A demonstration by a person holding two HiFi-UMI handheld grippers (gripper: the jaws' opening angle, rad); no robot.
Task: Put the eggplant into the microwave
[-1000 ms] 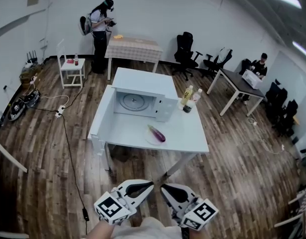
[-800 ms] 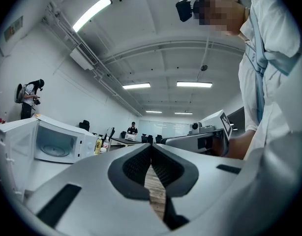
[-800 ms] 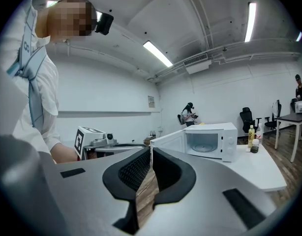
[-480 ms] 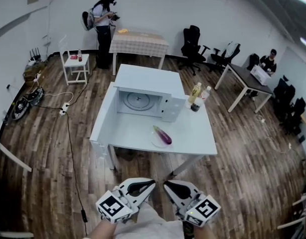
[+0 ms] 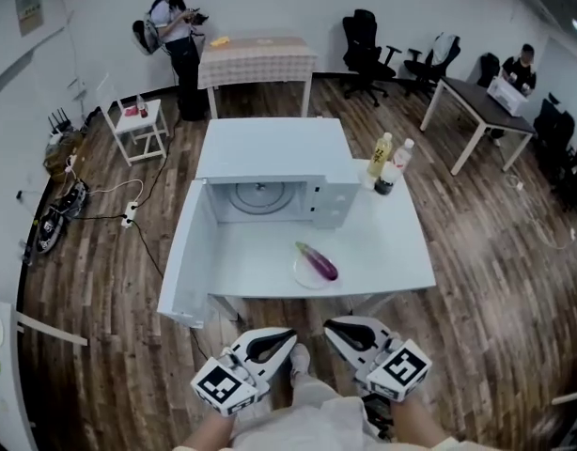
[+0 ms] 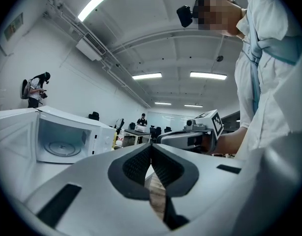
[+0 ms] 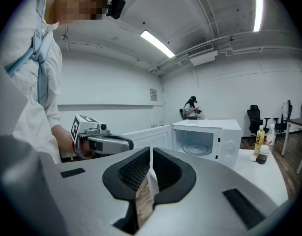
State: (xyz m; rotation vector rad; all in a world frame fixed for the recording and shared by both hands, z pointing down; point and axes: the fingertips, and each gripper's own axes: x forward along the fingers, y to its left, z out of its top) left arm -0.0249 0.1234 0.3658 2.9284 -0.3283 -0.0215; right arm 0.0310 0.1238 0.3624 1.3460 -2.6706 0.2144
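A purple eggplant (image 5: 319, 261) lies on a small white plate (image 5: 302, 272) near the front edge of the white table (image 5: 382, 252). Behind it stands the white microwave (image 5: 270, 158), its door (image 5: 183, 256) swung wide open to the left and its turntable bare. My left gripper (image 5: 270, 344) and right gripper (image 5: 352, 333) hang side by side below the table's front edge, short of the eggplant, both shut and empty. The left gripper view shows its shut tips (image 6: 151, 149) and the microwave (image 6: 62, 139). The right gripper view shows its shut tips (image 7: 150, 154) and the microwave (image 7: 205, 139).
Several bottles (image 5: 382, 163) stand on the table right of the microwave. Another person stands by a checked table (image 5: 256, 54) at the back left, and a second sits at a desk (image 5: 481, 106) at the back right. Cables run over the wood floor at the left.
I have come closer to the table, which now sits lower and larger in the head view. Both grippers moved forward with me and stayed shut. The eggplant has not moved.
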